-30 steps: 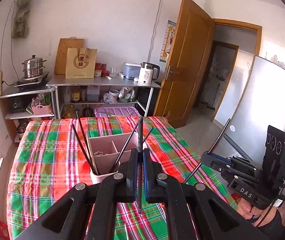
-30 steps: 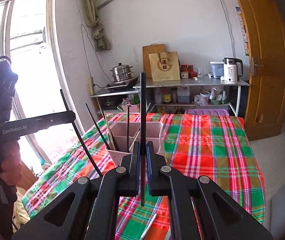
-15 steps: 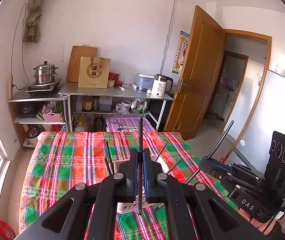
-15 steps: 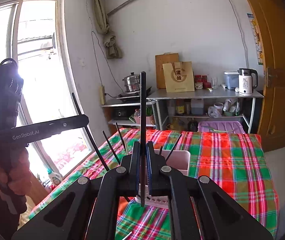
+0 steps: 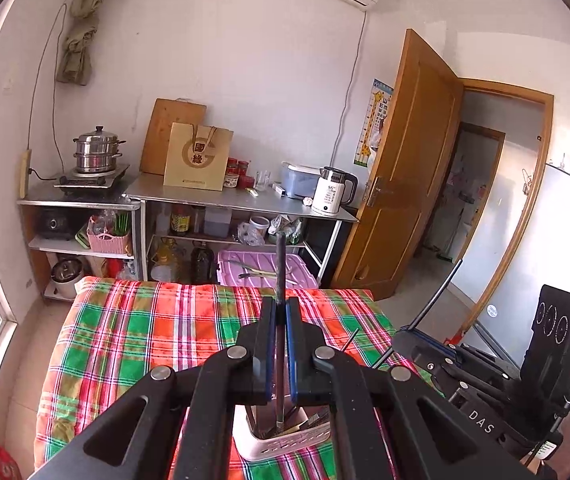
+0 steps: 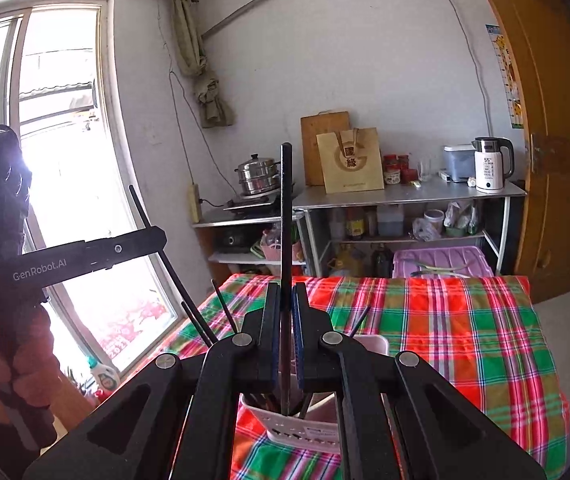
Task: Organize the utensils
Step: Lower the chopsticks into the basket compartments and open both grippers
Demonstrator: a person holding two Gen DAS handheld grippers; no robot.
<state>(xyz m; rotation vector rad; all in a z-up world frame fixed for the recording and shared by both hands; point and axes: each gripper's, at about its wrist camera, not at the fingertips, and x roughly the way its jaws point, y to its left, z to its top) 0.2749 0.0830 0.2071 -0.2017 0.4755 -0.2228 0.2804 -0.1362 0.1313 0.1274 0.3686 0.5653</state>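
Note:
My left gripper (image 5: 281,305) is shut on a black chopstick (image 5: 280,264) that stands upright, with its lower end over the pale pink utensil holder (image 5: 285,446) on the plaid tablecloth (image 5: 133,336). My right gripper (image 6: 285,291) is shut on a second black chopstick (image 6: 286,200), also upright above the holder (image 6: 317,434). Several more chopsticks (image 6: 223,308) lean out of the holder. Each gripper shows in the other's view: the right one (image 5: 415,338) at the right, the left one (image 6: 159,236) at the left, each with its chopstick.
The table (image 6: 465,320) stands lengthwise toward a steel shelf unit (image 5: 245,200) with a kettle, a paper bag and a steamer pot. A purple bin (image 5: 265,268) sits behind the far table edge. A window (image 6: 57,160) is on the left, a wooden door (image 5: 405,180) on the right.
Both grippers have drawn back and risen with their chopsticks. The holder has slid from the middle of each view to the bottom, under the fingers. Both stay shut.

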